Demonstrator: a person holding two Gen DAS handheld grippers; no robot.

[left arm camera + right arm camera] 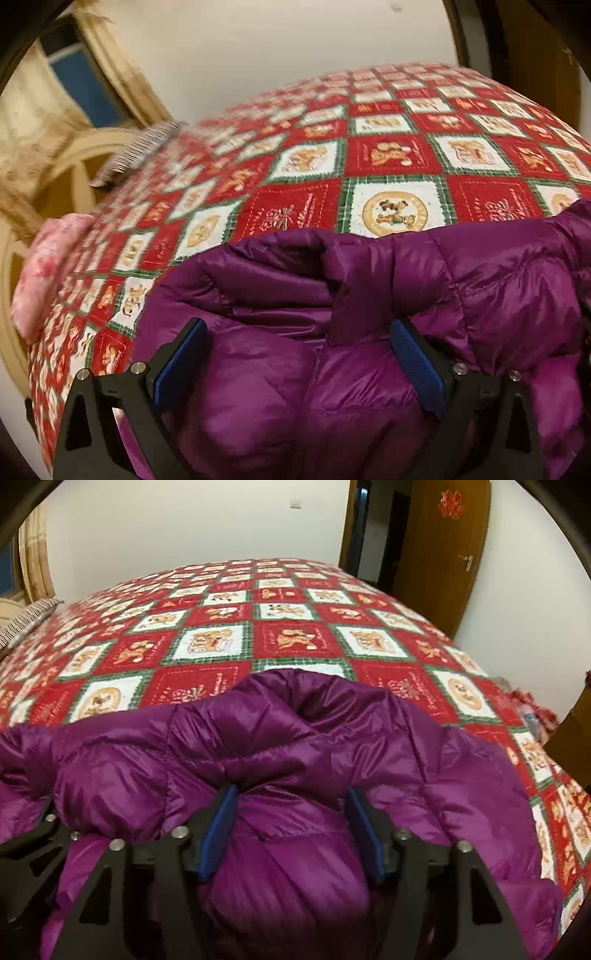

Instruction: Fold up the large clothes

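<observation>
**Purple jacket bunched at the near edge of the bed**

The purple puffy jacket (369, 332) is lying crumpled and shiny on the red checked bedspread (388, 155), rising between both claws. The left gripper (299, 343) is standing wide, its blue pads (177, 365) straddling a bulge of fabric. The right gripper (291, 812) is sitting narrower, with quilted fabric filling the gap; whether it is pinching, I cannot tell. Only the left view is showing a pink cloth (48, 269); only the right view is showing a wooden door (439, 554).
</observation>
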